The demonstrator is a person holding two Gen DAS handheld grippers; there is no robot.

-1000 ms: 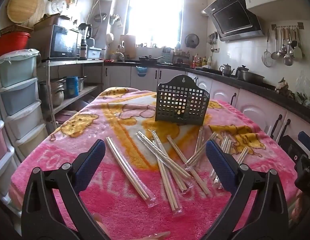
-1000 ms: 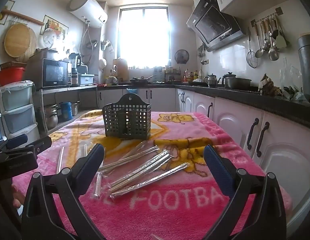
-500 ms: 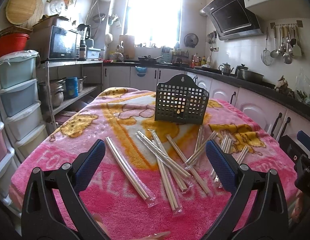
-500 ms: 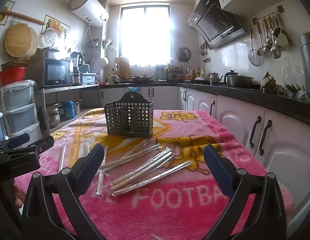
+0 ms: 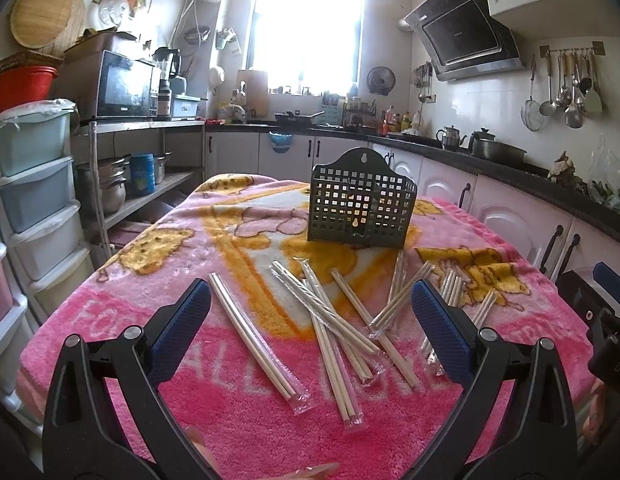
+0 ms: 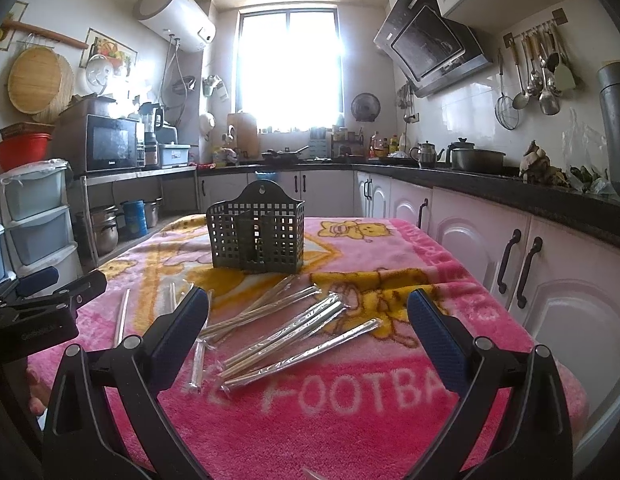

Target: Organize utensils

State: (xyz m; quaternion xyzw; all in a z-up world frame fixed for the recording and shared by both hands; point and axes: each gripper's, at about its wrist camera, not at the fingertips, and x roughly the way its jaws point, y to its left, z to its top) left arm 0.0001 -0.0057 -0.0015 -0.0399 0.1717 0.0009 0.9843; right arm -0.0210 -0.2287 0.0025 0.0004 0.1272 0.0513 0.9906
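Both grippers — the left gripper [image 5: 310, 316] and the right gripper [image 6: 308, 314] — hang released and empty above the pink blanket [image 5: 238, 420]. Wrapped chopsticks [image 5: 330, 320] lie scattered, some crossing, near the dark slotted basket [image 5: 360, 204]. They look light, stiff and slippery in plastic — best pinched mid-length.

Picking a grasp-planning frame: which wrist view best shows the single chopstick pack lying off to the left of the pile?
Left wrist: the lone chopstick pack lies full-length, unobstructed, between the open fingers. Right wrist shows it only as a thin foreshortened sliver at the far side.
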